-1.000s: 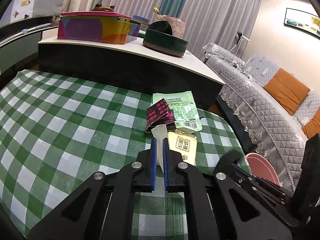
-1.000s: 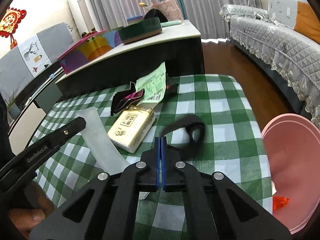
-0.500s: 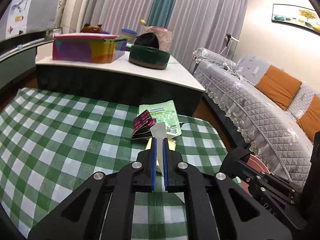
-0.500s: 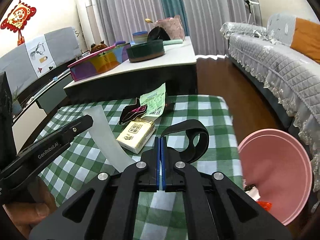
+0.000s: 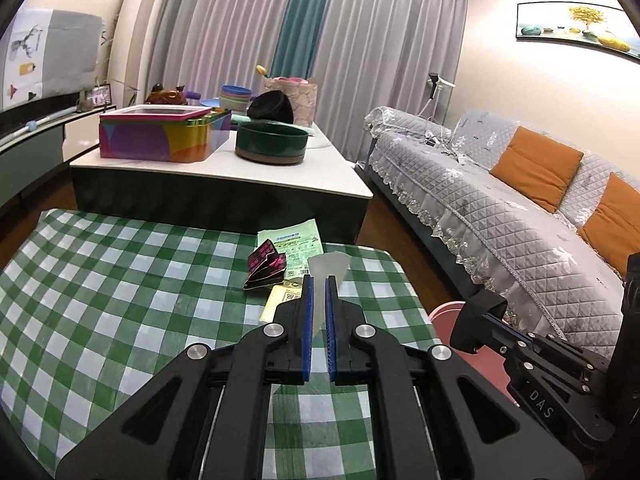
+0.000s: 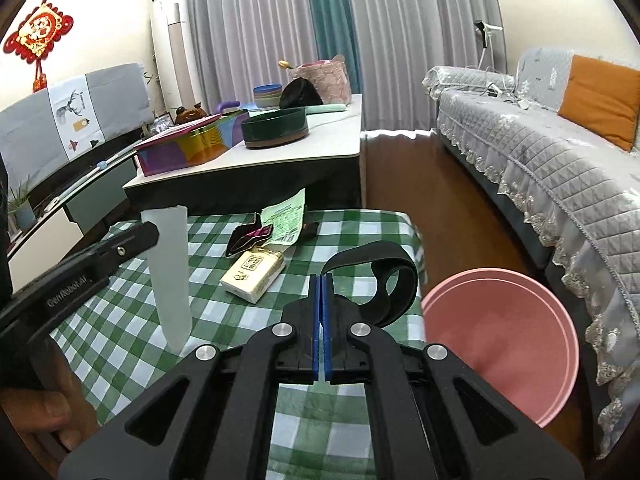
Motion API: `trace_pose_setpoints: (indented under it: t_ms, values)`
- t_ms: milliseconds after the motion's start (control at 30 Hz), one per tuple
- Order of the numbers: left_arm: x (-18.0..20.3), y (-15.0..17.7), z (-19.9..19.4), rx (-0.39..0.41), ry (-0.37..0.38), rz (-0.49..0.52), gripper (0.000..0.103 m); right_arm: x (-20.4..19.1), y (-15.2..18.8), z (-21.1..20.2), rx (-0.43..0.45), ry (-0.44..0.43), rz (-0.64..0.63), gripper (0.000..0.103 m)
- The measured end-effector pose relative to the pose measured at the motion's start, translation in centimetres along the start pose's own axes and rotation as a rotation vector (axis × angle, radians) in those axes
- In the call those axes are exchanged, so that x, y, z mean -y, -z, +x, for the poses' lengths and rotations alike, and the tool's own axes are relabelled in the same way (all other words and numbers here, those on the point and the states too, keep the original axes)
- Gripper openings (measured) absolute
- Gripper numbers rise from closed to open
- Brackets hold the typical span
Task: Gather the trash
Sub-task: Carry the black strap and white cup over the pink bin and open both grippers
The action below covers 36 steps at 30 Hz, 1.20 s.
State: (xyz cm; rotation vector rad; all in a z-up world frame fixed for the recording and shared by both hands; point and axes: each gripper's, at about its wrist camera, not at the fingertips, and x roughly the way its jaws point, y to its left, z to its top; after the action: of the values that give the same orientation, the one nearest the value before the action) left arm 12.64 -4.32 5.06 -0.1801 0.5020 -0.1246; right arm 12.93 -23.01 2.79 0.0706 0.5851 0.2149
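Note:
My left gripper (image 5: 319, 280) is shut on a translucent white plastic strip (image 5: 329, 265), lifted off the green checked table (image 5: 100, 300); the right wrist view shows that strip (image 6: 170, 272) hanging upright from the left gripper (image 6: 154, 232). My right gripper (image 6: 322, 278) is shut on a looped black strap (image 6: 394, 280), held over the table's right side; the strap's end (image 5: 474, 318) also shows in the left wrist view. On the table lie a yellow pack (image 6: 254, 274), a black-and-pink wrapper (image 6: 248, 238) and a green packet (image 6: 286, 222).
A pink bin (image 6: 500, 336) stands on the floor right of the table. Behind the table is a low white-topped table (image 6: 320, 144) with a colourful box (image 6: 188, 148) and a dark bowl (image 6: 276, 132). A grey sofa (image 6: 560, 168) runs along the right.
Both grippers have risen off the table with their loads and pulled back. The white strip now hangs clear of the cloth. The pink bin shows more fully at the right.

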Motion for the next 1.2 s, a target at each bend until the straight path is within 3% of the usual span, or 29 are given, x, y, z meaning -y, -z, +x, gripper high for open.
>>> trace_pose_setpoints:
  t_ms: [1200]
  values:
    - [8.4, -0.1, 2.2, -0.012, 0.155, 0.070, 0.005, 7.4, 1.0, -2.9, 0.024, 0.155, 0.070, 0.001]
